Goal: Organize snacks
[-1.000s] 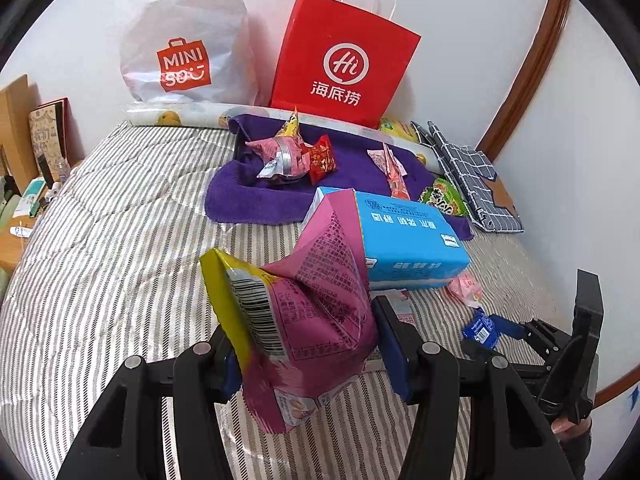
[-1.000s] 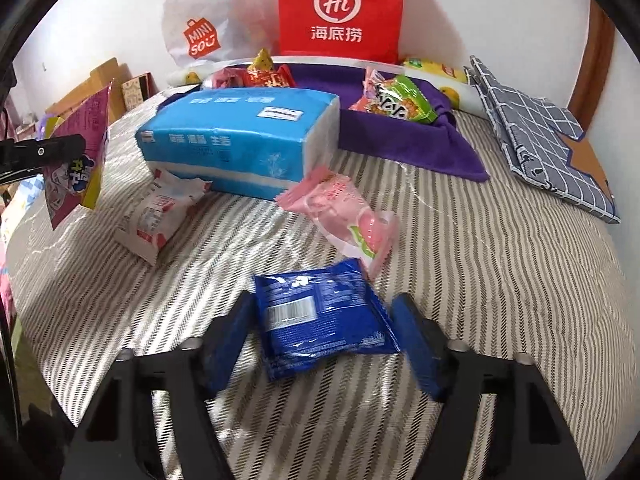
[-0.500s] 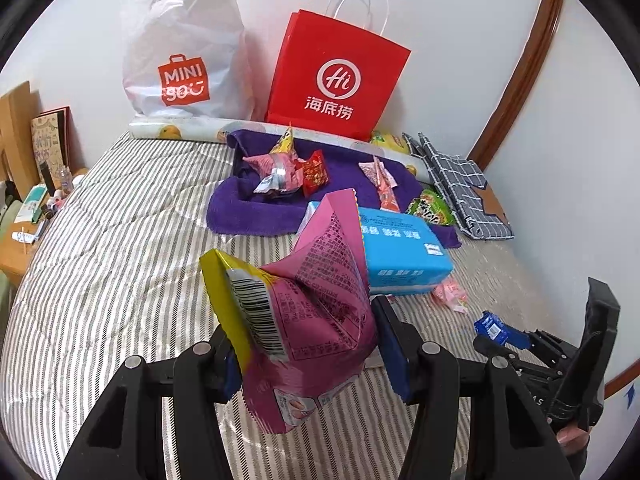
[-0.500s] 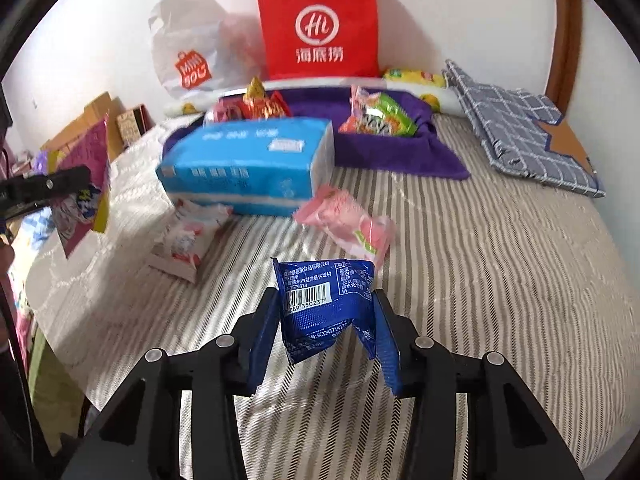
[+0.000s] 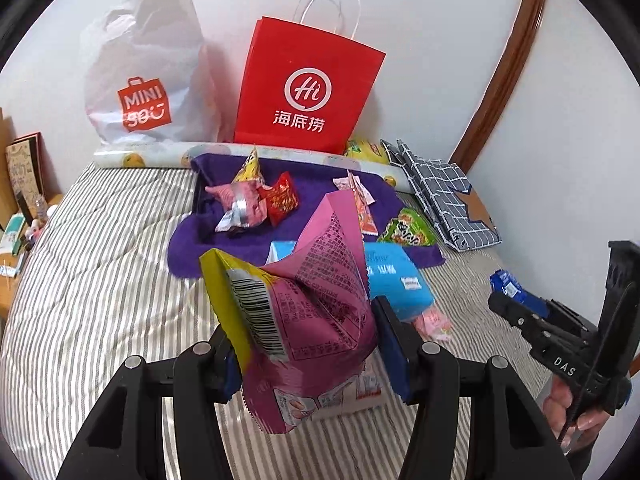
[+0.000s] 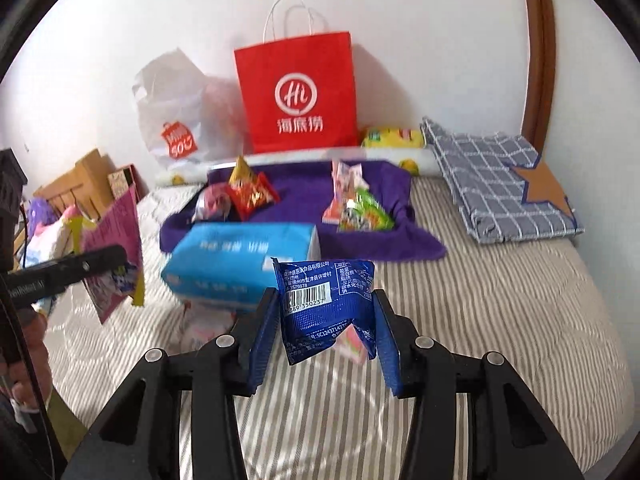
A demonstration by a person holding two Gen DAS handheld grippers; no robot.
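Observation:
My left gripper (image 5: 308, 344) is shut on a pink and yellow snack bag (image 5: 304, 300) and holds it above the striped bed. My right gripper (image 6: 324, 332) is shut on a blue snack packet (image 6: 326, 304), also lifted; it shows at the right of the left wrist view (image 5: 506, 284). A purple towel (image 5: 224, 236) at the back holds several snacks, among them a red packet (image 5: 282, 200) and a green packet (image 6: 362, 216). A small pink packet (image 5: 434, 322) lies on the bed by the blue tissue pack (image 6: 244, 264).
A red paper bag (image 5: 308, 88) and a white plastic bag (image 5: 144, 80) stand against the wall. A folded checked cloth (image 6: 500, 196) lies at the right. A white packet (image 5: 360, 396) lies under the left gripper. A side table with clutter (image 5: 20, 220) is left of the bed.
My right gripper closed on the blue packet and lifted it off the bed. Both grippers rose and pulled back; the left still holds the pink bag.

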